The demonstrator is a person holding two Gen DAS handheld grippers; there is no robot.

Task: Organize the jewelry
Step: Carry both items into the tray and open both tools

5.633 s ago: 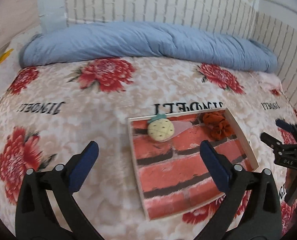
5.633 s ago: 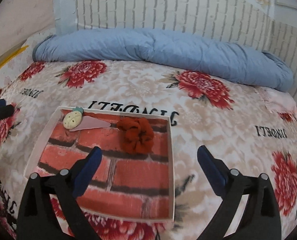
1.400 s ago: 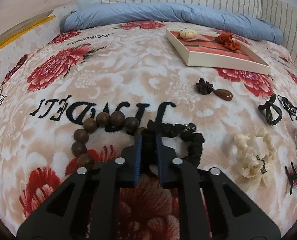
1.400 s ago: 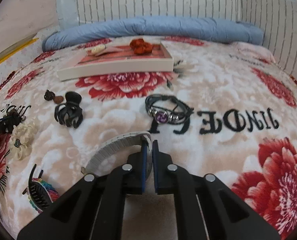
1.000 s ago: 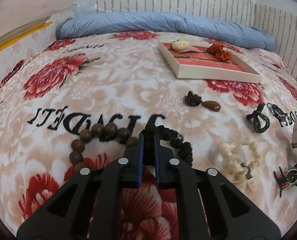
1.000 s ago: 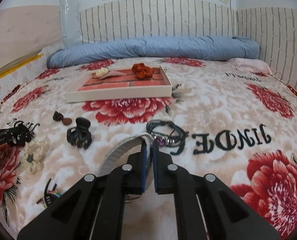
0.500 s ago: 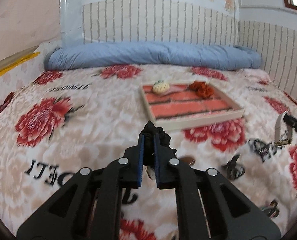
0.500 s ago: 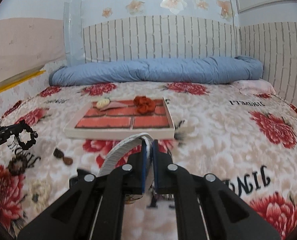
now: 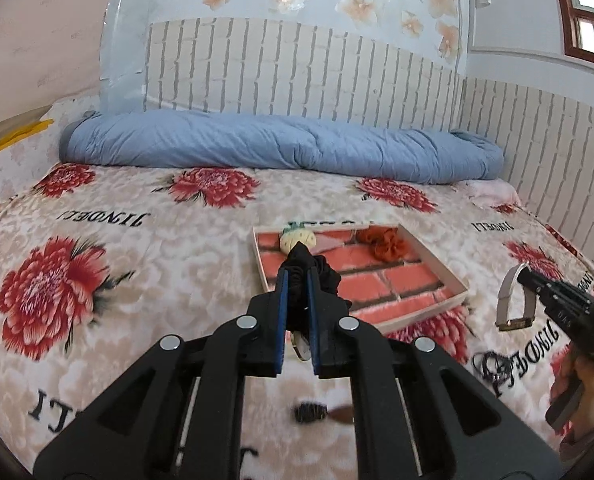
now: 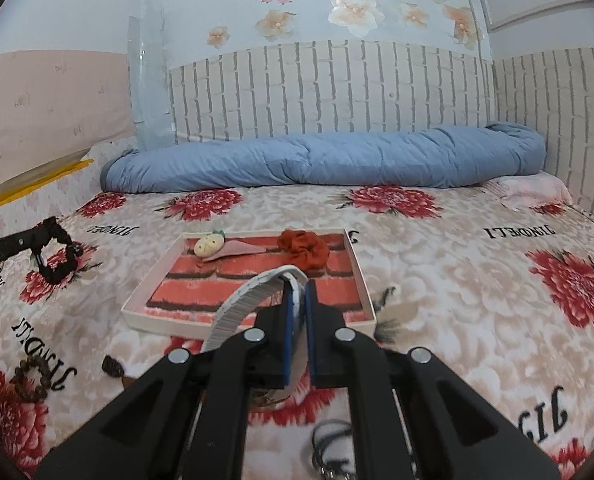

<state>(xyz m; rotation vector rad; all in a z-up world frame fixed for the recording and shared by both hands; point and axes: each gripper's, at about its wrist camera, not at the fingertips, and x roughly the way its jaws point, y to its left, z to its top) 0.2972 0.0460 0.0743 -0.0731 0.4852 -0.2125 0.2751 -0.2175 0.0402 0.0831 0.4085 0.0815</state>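
- Two wrist views. Left wrist view: left gripper (image 9: pixel 297 280) at frame centre, jaws clamped on a black scrunchie (image 9: pixel 317 270), in front of the brick-patterned tray (image 9: pixel 437 276) on the floral blanket (image 9: pixel 137 240); a blurred dark item, perhaps a hair clip (image 9: pixel 321 412), lies lower centre.
- Right wrist view: right gripper (image 10: pixel 299 292), jaws pinching a grey-white strap (image 10: pixel 249 296), before the tray (image 10: pixel 149 300); orange scrunchie (image 10: pixel 303 254) inside, upper right.

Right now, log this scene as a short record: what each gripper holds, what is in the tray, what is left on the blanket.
left gripper: shut on the black scrunchie, held above the blanket
right gripper: shut on the white strap, held in the air
tray: brick-print base, holds a pineapple clip and a red scrunchie
blanket: brown bead bracelet, dark clip with brown drop, dark corded bracelet, partly hidden
back of bed: rolled blue duvet
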